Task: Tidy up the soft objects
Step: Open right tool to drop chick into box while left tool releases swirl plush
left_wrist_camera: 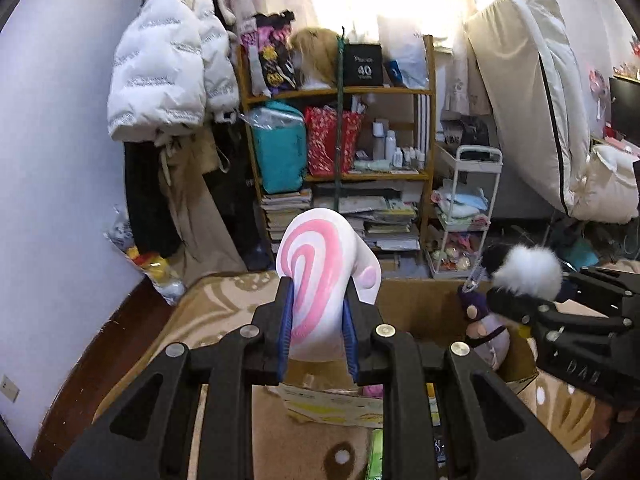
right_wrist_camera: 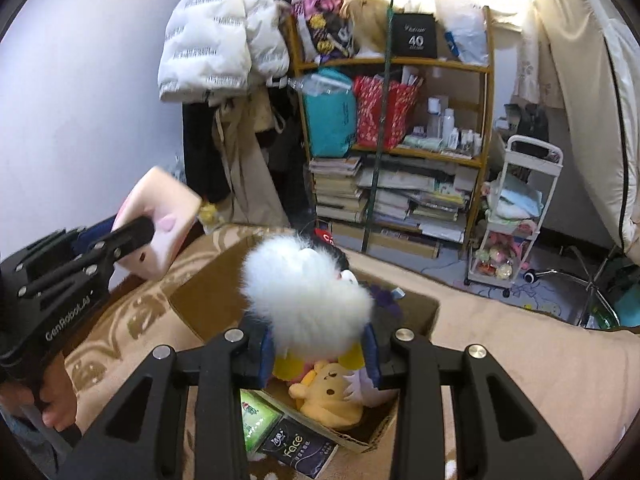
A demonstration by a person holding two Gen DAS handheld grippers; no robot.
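Observation:
My left gripper (left_wrist_camera: 317,322) is shut on a white plush with a pink swirl (left_wrist_camera: 316,272), held above the near-left edge of a cardboard box (left_wrist_camera: 424,304). It shows as a pink block-shaped plush (right_wrist_camera: 156,224) in the right wrist view. My right gripper (right_wrist_camera: 318,344) is shut on a fluffy white-and-black plush (right_wrist_camera: 304,296), held over the open box (right_wrist_camera: 208,300). In the left wrist view that plush (left_wrist_camera: 528,270) hangs at the right with a small purple doll (left_wrist_camera: 486,328) below it. A yellow bear plush (right_wrist_camera: 328,396) lies inside the box.
The box sits on a beige patterned blanket (right_wrist_camera: 500,352). Tissue packs (right_wrist_camera: 296,446) lie at the box's near edge. A crowded wooden shelf (left_wrist_camera: 340,140), hanging coats (left_wrist_camera: 168,64), a white trolley (right_wrist_camera: 512,216) and a leaning mattress (left_wrist_camera: 532,92) stand behind.

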